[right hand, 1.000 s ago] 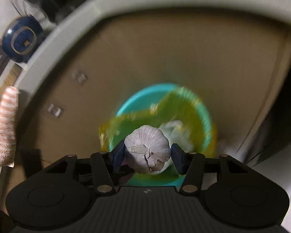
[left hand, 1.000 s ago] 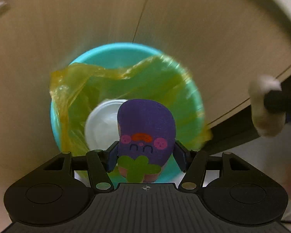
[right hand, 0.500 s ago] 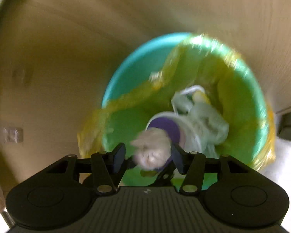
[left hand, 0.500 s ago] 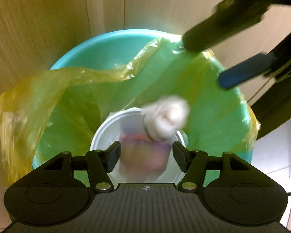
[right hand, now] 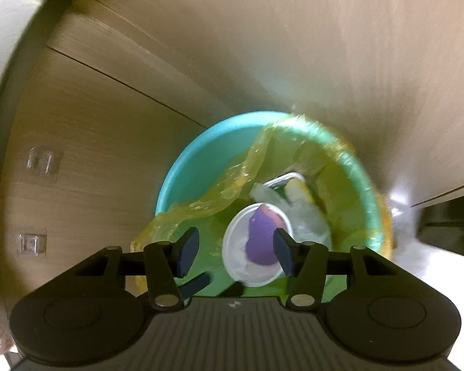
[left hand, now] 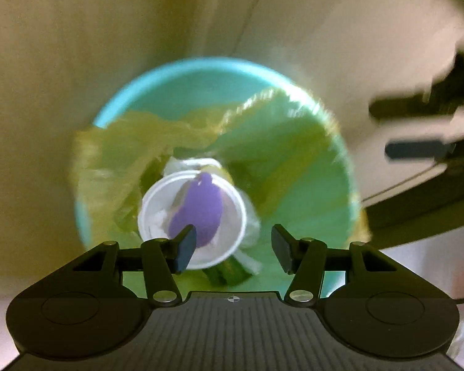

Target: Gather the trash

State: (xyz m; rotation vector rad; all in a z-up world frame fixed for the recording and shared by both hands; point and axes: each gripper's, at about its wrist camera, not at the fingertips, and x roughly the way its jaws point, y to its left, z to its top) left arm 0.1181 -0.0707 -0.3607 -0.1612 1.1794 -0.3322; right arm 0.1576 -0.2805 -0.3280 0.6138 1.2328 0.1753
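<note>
Wooden cabinet panels (right hand: 139, 117) rise beyond both hand-held grippers. Below and ahead of them stands a teal bin (right hand: 182, 182) lined with a yellow bag (right hand: 232, 185). Inside, a white cup (left hand: 191, 219) holds the purple toy (left hand: 201, 210); pale trash (right hand: 306, 219) lies beside it. Left hand-held gripper (left hand: 233, 247): jaws apart, having just narrowed slightly, nothing between them. Right hand-held gripper (right hand: 236, 253): jaws apart, empty.
</note>
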